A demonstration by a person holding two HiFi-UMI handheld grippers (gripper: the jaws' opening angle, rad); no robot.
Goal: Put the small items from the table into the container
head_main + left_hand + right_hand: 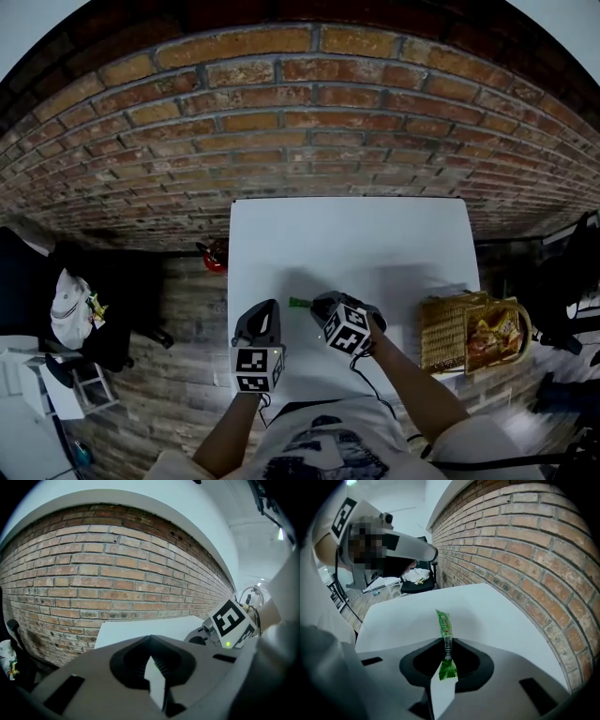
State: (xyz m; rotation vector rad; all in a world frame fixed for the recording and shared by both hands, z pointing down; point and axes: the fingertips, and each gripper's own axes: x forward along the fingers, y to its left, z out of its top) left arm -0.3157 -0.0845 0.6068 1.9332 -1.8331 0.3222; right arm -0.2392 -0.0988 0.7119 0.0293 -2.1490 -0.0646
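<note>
My right gripper (446, 654) pinches a slim green sachet (444, 626) just above its crimped, saw-toothed end. The glossy stick, with pale print along it, juts forward over the white table (497, 616). My left gripper (152, 665) has its jaws pressed together on nothing.

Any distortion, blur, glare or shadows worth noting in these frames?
Head view: fisheye bows the brick wall, corners go dark, soft shadows fall on the table, the basket looks slightly smeared. Left gripper view: wall bowed too, bright ceiling glare upper right. Right gripper view: green packet sharp, one mosaic patch upper left.
</note>
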